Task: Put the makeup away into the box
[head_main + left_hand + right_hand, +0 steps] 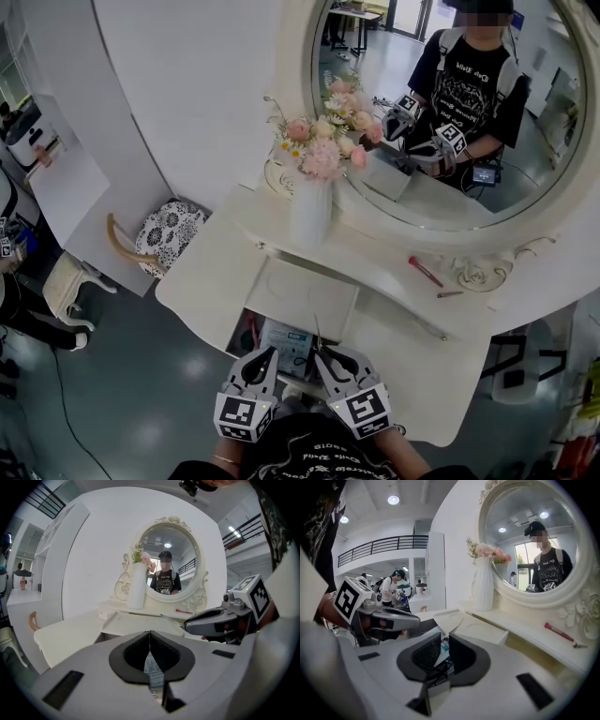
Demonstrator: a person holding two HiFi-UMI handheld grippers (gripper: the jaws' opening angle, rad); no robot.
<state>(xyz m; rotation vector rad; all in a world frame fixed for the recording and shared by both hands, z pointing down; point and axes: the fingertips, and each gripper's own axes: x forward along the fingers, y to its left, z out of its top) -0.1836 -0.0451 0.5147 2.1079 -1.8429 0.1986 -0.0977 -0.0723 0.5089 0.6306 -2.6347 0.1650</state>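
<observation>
Red makeup stick [425,272] flat on the vanity shelf, well apart from the open box [242,337].

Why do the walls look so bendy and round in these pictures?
Left gripper view: a wide lens bends the wall, corners go black. Right gripper view: ceiling lights glare, the right gripper looks soft up close. Head view: the mirror bulges, lights shine off the floor.

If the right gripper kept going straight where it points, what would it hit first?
Probably the teal-and-white box, which shows just beyond the parted jaws of the right gripper; depth is hard to judge.
</observation>
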